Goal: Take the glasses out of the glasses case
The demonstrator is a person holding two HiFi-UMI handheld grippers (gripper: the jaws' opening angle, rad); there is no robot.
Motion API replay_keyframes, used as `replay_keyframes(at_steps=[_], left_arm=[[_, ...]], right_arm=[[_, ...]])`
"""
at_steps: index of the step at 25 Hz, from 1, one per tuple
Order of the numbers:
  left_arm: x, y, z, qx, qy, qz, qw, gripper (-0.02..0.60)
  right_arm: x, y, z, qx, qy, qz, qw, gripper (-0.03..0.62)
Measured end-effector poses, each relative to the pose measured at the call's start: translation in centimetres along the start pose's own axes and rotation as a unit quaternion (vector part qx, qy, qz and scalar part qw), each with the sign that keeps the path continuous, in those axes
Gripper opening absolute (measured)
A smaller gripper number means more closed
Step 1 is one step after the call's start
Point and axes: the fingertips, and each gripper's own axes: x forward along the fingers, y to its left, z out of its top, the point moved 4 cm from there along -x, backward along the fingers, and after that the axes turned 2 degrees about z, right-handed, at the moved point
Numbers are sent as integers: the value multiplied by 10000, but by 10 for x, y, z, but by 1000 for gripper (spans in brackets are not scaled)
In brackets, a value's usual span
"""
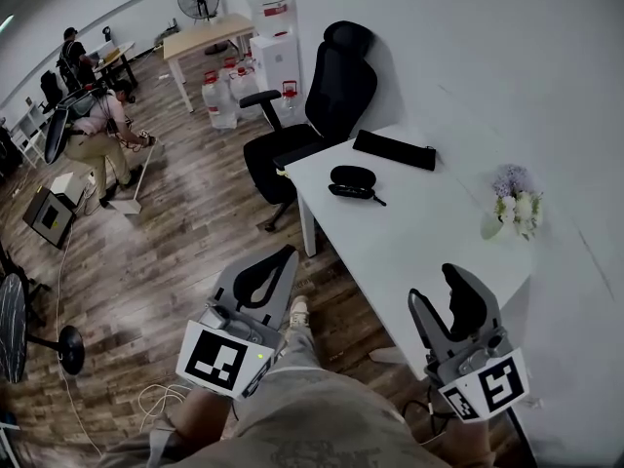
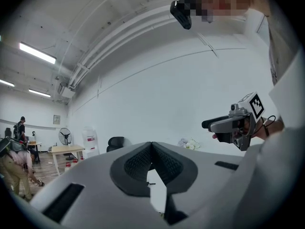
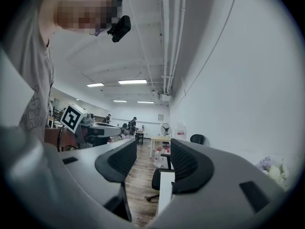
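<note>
A black oval glasses case (image 1: 352,175) lies on the white table (image 1: 429,232), toward its far left corner. A slim dark thing, seemingly glasses (image 1: 355,192), rests against the case's near side. Both grippers hang well short of the case, near the person's body. My left gripper (image 1: 285,253) is off the table's left edge, over the floor, its jaws meeting at the tips with nothing between them (image 2: 151,144). My right gripper (image 1: 436,283) hovers over the table's near end with its jaws wide apart and empty (image 3: 153,151). The right gripper (image 2: 233,123) also shows in the left gripper view.
A long black pouch (image 1: 394,150) lies at the table's far edge and a small bunch of flowers (image 1: 514,201) by the wall. A black office chair (image 1: 312,115) stands at the table's far left corner. People and a wooden desk (image 1: 205,39) are far off.
</note>
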Motion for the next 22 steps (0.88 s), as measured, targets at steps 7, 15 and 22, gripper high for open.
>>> replay_keyframes(at_steps=[7, 15, 22], left_arm=[[36, 38, -20, -120, 122, -94, 9998, 17], [101, 94, -33, -194, 200, -296, 9992, 15], [166, 144, -52, -371, 384, -584, 9969, 15]], right_arm=[[46, -20, -10, 106, 42, -53, 9999, 221], [120, -54, -23, 111, 328, -249, 9991, 219], [197, -82, -28, -19, 573, -403, 9975, 216]])
